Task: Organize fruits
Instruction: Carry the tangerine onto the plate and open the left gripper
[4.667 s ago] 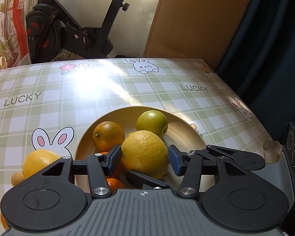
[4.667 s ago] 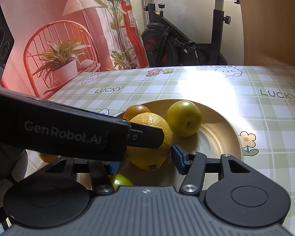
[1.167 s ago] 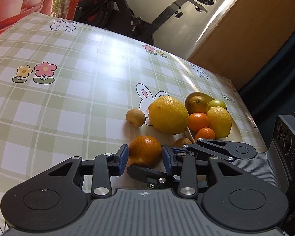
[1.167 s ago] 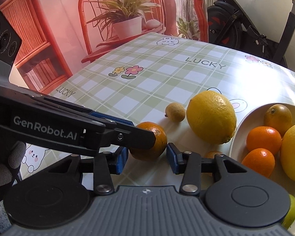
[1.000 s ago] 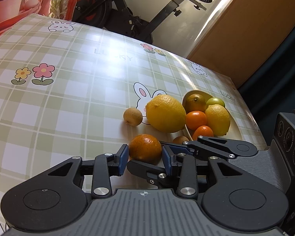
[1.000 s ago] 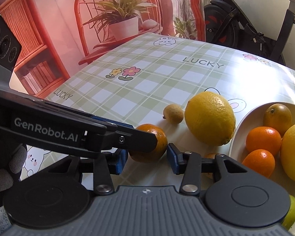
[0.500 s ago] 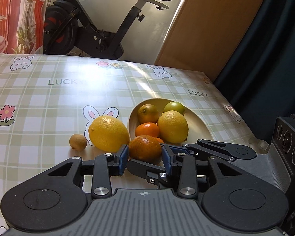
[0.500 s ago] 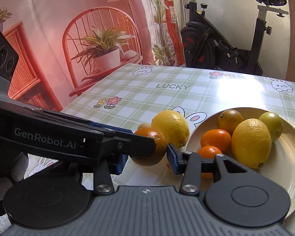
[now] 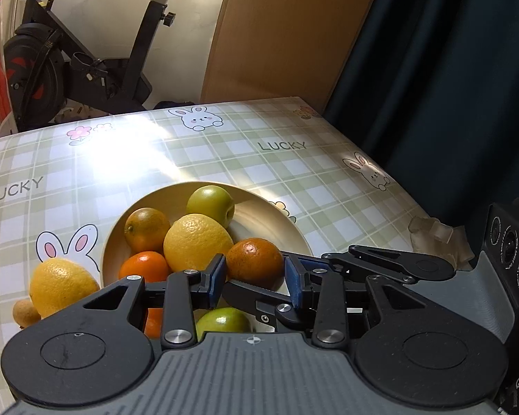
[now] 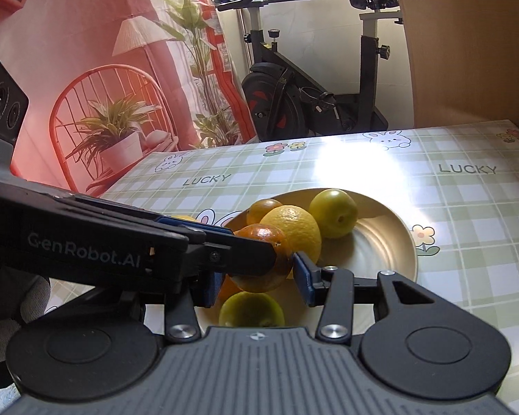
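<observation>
An orange (image 9: 255, 263) hangs just above the tan bowl (image 9: 176, 193), over its near right part. My left gripper (image 9: 256, 282) is shut on it, blue pads on both sides. My right gripper (image 10: 257, 285) is shut on the same orange (image 10: 264, 263), and the left gripper's fingers (image 10: 231, 252) cross in front of it. In the bowl lie a lemon (image 9: 198, 242), a darker orange (image 9: 147, 224), a tangerine (image 9: 142, 266) and two green fruits (image 9: 210, 204). A large lemon (image 9: 62, 285) and a small brown fruit (image 9: 24, 313) sit on the tablecloth left of the bowl.
The checked tablecloth (image 9: 294, 173) ends close on the right at a dark curtain (image 9: 449, 86). A crumpled clear plastic piece (image 9: 432, 231) lies at that corner. An exercise bike (image 10: 311, 103) and a wooden panel (image 9: 276, 34) stand behind the table. A gloved hand (image 10: 3, 328) holds the left gripper.
Both grippers, shut together on the orange, lifted it off the cloth and carried it right, past the large lemon, to above the bowl. Both views swung toward the bowl.
</observation>
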Available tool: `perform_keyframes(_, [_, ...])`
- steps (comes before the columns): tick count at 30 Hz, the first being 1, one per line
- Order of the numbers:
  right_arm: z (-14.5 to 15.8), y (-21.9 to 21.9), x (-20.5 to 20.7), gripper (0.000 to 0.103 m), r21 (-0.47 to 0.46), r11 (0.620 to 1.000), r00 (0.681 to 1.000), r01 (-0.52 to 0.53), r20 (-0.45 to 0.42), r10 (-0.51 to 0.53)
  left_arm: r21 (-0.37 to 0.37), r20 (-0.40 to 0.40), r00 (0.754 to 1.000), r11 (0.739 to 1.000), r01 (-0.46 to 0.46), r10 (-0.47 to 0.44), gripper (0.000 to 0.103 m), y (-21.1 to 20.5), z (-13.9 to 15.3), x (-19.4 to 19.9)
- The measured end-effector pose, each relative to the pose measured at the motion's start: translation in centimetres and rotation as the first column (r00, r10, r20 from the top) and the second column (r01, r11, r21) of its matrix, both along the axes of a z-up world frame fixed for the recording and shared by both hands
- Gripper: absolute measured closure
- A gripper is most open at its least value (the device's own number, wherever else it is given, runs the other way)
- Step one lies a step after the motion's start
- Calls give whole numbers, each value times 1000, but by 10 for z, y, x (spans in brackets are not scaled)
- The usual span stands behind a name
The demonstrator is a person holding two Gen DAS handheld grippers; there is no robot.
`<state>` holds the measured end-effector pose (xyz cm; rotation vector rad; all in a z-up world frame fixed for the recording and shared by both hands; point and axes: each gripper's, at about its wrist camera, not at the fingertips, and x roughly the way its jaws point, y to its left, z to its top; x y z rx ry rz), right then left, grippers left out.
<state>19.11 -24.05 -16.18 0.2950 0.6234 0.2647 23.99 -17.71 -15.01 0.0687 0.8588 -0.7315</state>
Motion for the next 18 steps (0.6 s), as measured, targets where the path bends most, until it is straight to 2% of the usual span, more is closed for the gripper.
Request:
perform_keyframes(7, [-15,-32,7,57,-2,998,997,70,-18,-70,53,-3,999,998,34,-34,63,-38,-14,20])
perform_keyframes(18, [-29,-48,33,57,-8,996,996,86,-40,-86,76,-8,1000,997,29,-29,63,-51,-22,41])
